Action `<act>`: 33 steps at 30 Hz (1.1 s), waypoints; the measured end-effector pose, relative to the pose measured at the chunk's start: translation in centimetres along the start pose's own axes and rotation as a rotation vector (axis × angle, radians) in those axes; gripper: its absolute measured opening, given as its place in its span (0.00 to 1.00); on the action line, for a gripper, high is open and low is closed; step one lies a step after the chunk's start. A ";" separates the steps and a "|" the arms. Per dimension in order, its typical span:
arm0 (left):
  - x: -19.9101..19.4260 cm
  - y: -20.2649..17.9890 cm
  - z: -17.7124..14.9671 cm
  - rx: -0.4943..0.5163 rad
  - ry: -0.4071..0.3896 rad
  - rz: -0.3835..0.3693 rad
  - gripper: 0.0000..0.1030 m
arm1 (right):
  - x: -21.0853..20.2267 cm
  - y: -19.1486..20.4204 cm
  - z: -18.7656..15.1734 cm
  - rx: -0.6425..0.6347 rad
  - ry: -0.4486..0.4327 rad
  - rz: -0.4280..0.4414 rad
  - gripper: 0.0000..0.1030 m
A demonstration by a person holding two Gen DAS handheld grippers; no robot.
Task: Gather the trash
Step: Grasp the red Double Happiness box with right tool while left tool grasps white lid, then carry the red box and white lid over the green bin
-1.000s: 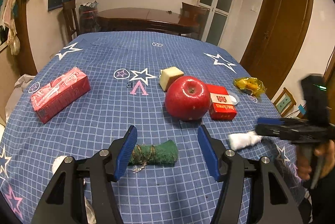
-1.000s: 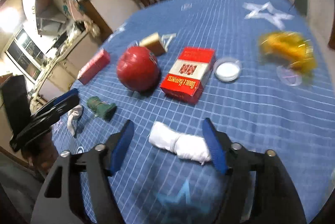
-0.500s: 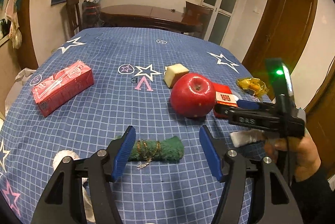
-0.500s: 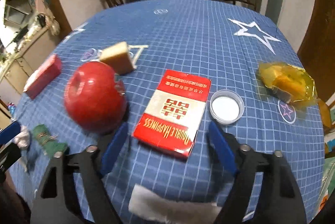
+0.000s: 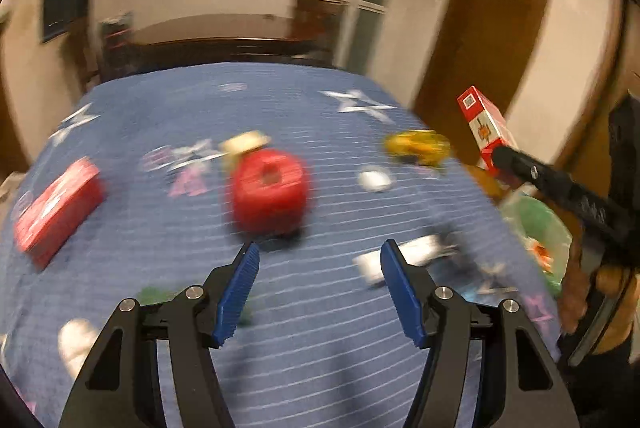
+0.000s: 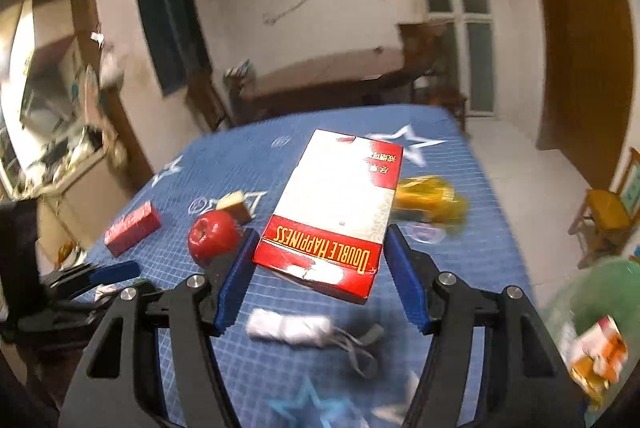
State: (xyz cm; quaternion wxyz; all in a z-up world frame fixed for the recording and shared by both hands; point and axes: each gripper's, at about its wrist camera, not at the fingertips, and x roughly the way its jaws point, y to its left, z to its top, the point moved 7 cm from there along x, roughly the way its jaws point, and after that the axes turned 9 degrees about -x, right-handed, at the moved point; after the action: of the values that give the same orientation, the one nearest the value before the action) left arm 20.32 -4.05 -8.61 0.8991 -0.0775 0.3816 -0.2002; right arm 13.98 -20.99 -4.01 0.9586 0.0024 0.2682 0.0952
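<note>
Tablecloth (image 6: 460, 156) still carries most of the litter: a red carton (image 6: 132, 228), apple (image 6: 214, 236), yellow wrapper (image 6: 430, 196) and white wad (image 6: 288, 326). Cigarette box (image 6: 332, 212) is lifted clear, clamped in the right gripper (image 6: 316, 276), near the table's right edge above the green bin bag (image 6: 600, 300). Left gripper (image 5: 320, 288) hangs wide apart, holding nothing, with free space ahead.

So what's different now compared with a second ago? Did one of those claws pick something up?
Yes. The right claw closed on the red cigarette pack and lifted it off the blue tablecloth, swinging toward the green trash bag. The left claw swung right of the green cloth roll, open and empty. The apple, pink carton, yellow wrapper and white wad stayed put.
</note>
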 end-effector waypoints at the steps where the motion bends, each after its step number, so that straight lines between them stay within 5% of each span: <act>1: 0.4 -1.1 0.3 0.016 0.002 -0.007 0.62 | -1.0 -0.6 -0.5 0.025 -0.013 0.003 0.59; 6: 6.5 -8.2 2.5 0.135 0.022 0.001 0.60 | -4.0 -3.2 -2.7 0.106 -0.040 -0.011 0.60; 11: 15.3 -8.5 3.6 0.119 0.120 0.150 0.55 | -5.2 -5.0 -4.2 0.142 -0.038 -0.028 0.60; 17: 20.3 -8.5 3.3 0.175 0.169 0.261 0.54 | -5.3 -7.0 -6.1 0.195 -0.016 -0.036 0.60; 20: 20.8 -8.5 3.5 0.158 0.173 0.232 0.41 | -5.4 -7.1 -6.3 0.202 -0.019 -0.036 0.60; 26: 20.1 -8.2 3.3 0.149 0.163 0.177 0.40 | -5.5 -6.6 -6.3 0.187 -0.032 -0.034 0.60; 33: 11.1 -7.8 2.8 0.107 0.054 0.057 0.40 | -5.7 -5.7 -6.3 0.135 -0.053 -0.041 0.60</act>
State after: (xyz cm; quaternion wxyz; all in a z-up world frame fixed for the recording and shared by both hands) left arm 27.00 -15.84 -11.66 0.8966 -0.0131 0.3966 -0.1965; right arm 6.98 -27.96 -6.74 0.9648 0.0641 0.2484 0.0571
